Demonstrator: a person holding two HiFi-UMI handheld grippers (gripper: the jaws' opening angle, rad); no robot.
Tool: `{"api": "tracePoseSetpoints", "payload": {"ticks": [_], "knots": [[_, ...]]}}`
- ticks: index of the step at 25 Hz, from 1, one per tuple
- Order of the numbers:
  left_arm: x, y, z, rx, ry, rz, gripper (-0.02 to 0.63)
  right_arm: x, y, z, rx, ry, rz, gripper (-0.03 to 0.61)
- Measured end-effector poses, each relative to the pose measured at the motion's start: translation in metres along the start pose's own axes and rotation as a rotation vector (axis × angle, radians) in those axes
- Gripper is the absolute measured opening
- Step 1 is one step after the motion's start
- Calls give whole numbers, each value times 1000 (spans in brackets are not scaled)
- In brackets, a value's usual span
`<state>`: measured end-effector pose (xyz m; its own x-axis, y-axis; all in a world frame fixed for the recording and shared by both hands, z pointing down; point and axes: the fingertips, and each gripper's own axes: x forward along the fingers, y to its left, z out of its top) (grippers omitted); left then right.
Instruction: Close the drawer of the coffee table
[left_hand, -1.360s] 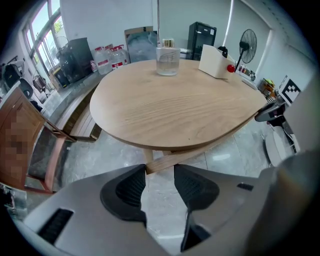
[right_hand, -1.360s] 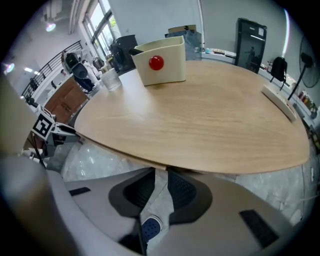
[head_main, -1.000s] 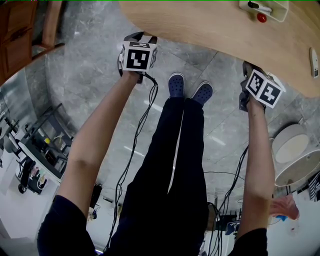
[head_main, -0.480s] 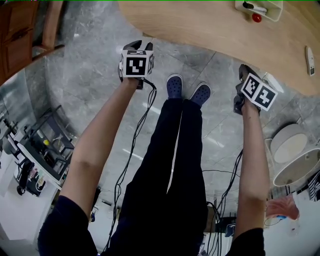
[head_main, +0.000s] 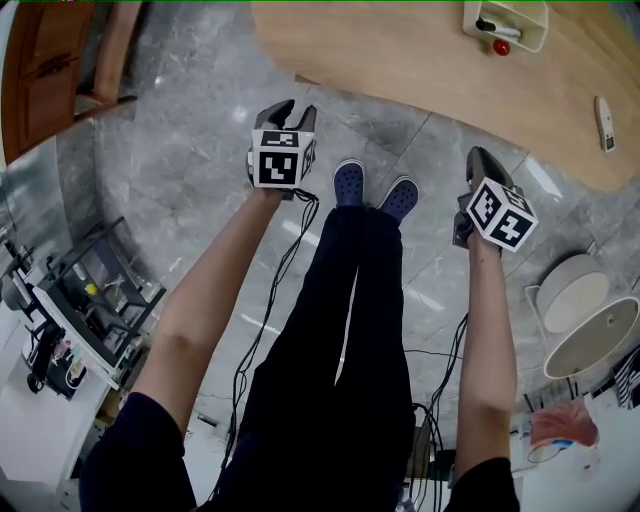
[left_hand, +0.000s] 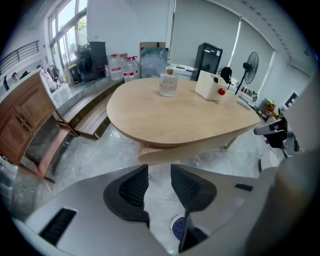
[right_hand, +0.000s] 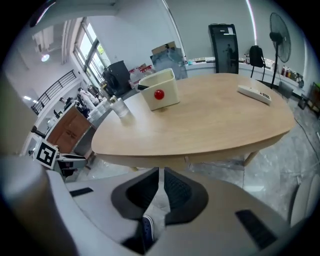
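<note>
Drawer front (left_hand: 170, 154) shows as a pale band under the near edge of the desk (head_main: 420, 60), ahead of both of your hand-held grippers. Whether it sits flush with the frame cannot be told from these views.

Your left hand-held gripper (head_main: 287, 108) is off the desk, above the grey stone floor (head_main: 170, 150), and angled down toward the desk edge. Its jaws stand apart with nothing between them. Only floor and the toe of a blue shoe (head_main: 349, 180) show through the gap.

Your right hand-held gripper (head_main: 478, 158) is also clear of the desk edge and touches nothing. Its jaws stand nearly together, with a narrow slit between the pads, and nothing is pinched there.

You stand facing the desk with both arms out. In the head view your feet lie between the two grippers.

On the desk top are:
- a white open box (head_main: 505, 22) with a red ball (head_main: 501, 47) against its side
- a white remote (head_main: 604, 110) toward the right
- a clear glass bottle (left_hand: 168, 82), seen upright in the left gripper view, just left of the box
</note>
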<state>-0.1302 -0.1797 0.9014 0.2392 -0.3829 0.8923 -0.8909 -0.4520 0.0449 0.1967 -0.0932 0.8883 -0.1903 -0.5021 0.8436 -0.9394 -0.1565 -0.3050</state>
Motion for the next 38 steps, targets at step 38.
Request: {"api": "tracePoseSetpoints", "payload": {"ticks": [38], "knots": [[-398,-89,169,-69,-392,-57,25,-392,143,159,24,-349,135,28]]}}
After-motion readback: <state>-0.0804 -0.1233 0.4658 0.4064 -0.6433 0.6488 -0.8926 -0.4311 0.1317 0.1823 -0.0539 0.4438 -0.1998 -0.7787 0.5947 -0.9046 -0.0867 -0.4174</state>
